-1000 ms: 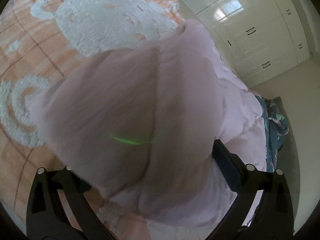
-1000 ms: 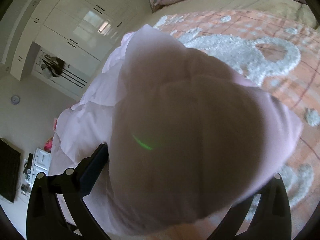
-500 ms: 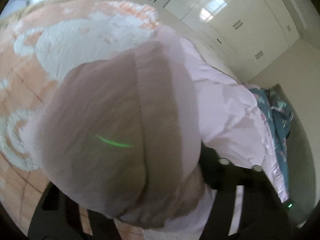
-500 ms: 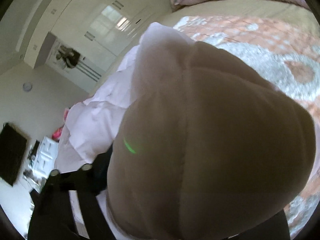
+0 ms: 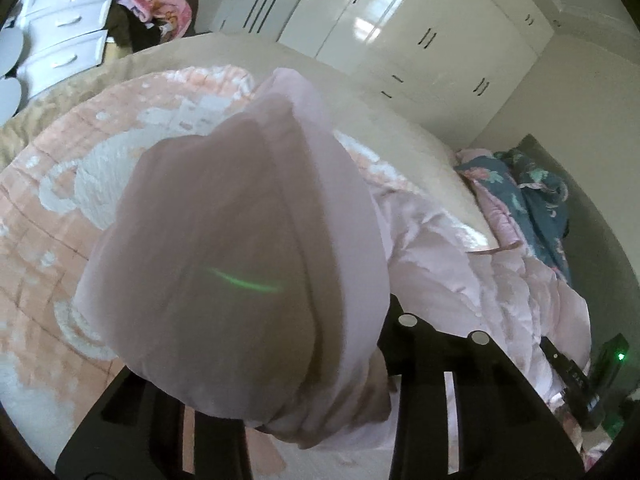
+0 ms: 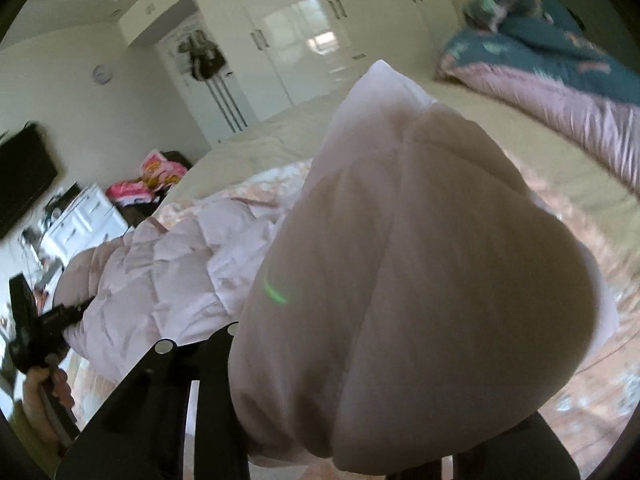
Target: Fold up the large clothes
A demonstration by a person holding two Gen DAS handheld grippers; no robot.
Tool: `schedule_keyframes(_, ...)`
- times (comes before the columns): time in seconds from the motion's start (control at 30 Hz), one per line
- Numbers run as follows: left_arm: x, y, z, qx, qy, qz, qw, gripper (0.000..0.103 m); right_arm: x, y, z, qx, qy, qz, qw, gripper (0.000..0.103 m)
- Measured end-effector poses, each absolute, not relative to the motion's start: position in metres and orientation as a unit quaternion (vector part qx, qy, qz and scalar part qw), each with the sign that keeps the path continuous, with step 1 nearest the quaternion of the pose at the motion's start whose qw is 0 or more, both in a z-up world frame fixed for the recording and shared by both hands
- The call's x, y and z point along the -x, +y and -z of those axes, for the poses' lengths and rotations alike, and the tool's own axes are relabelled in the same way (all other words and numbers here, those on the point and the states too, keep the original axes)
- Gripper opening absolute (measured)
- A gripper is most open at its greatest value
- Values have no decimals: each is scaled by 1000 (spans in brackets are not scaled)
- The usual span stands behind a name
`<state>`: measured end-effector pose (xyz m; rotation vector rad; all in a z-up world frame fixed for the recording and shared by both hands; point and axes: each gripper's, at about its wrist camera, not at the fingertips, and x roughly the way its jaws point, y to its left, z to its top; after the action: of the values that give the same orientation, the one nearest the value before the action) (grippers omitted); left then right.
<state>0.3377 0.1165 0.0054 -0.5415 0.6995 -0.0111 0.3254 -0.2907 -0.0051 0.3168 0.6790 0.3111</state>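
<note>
Both your left tool [image 5: 280, 432] and right tool [image 6: 360, 452] are closed on thick bunches of the pale pink quilted puffer jacket [image 5: 460, 264], lifted above the peach blanket [image 5: 36, 248] on the bed. The shell looks smooth and slippery and the filling is puffy, so a bunch could slide out of the fingers, or the fold could spring open if you release it carelessly.

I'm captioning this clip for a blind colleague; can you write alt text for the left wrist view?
A bunched fold of pale pink quilted padded jacket fills the view, clamped in the left black two-finger gripper. Beneath it lies a peach blanket with fluffy white patches; glossy white wardrobe doors stand behind.
</note>
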Motion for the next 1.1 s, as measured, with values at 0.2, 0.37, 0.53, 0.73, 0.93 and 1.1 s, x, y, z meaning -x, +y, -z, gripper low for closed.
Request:
schedule_keyframes(0.2, -301, 115, -32, 261, 323, 19, 910, 26, -288, -283, -29, -126, 310, -174, 926, 30)
schedule_keyframes(0.37, -273, 115, -36, 261, 325, 21, 909, 26, -259, -285, -36, -117, 311, -183, 925, 30)
schedule_keyframes(0.53, -240, 116, -33, 262, 332, 19, 906, 26, -226, -283, -34, -110, 317, -187, 923, 30)
schedule_keyframes(0.73, -208, 117, -28, 263, 334, 13, 905, 26, -193, -279, -33, -93, 319, -190, 924, 30)
schedule_keyframes(0.93, -187, 117, -23, 261, 339, 7, 904, 26, -173, -275, -31, -84, 320, -191, 924, 30)
schedule_keyframes(1.1, -174, 120, -18, 255, 343, 5, 904, 27, -162, -275, -27, -85, 326, -189, 922, 30)
